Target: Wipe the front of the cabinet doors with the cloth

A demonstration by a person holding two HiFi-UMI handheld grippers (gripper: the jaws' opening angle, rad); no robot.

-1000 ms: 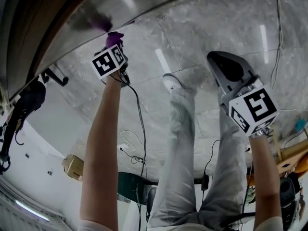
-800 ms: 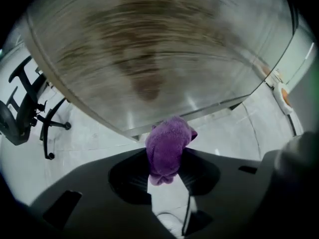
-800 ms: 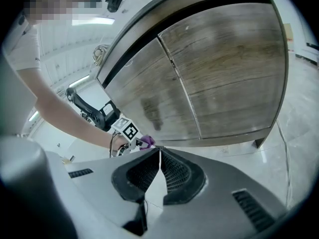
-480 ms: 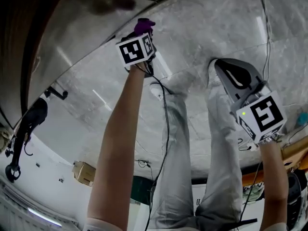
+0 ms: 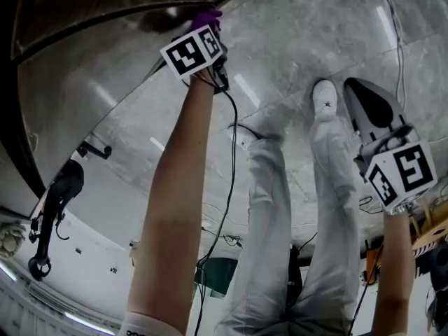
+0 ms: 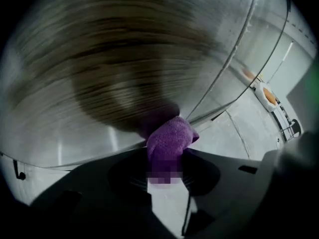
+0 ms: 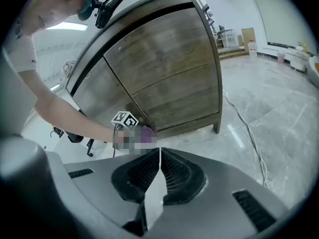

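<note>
Since a second ago, the left gripper [image 5: 202, 24] has slid further along the low part of the door and a bit away from the person. The right gripper [image 7: 159, 156] has drifted out to the side.

What could go wrong? The small fluffy purple cloth [image 6: 169, 137] is bunched up, and only a little lump of it sticks out past the tips of the left gripper. If the person pushes too hard or rubs too fast, the cloth could get pulled out and drop. Then the hard tips might scrape the brown wooden cabinet door [image 7: 164, 73]. The bottom edge of the door is just below the left gripper, so a wipe that goes too low would slip off the wood onto the shiny grey stone floor [image 7: 269, 108]. A thin black wire [image 5: 228, 173] hangs from the left gripper, back along the arm and close to the person's legs. It could snag if the arm swings far.

The left gripper is squeezed on the purple cloth, pinching it in the middle. The front of the cloth looks pressed on the door right ahead of the tips, where a dark shadow meets it. The door looks streaky in the left gripper view, so I think the wipe is moving fast.

The right gripper has its two sides pressed together with nothing in between. It touches nothing, and the door is well ahead of it.
</note>
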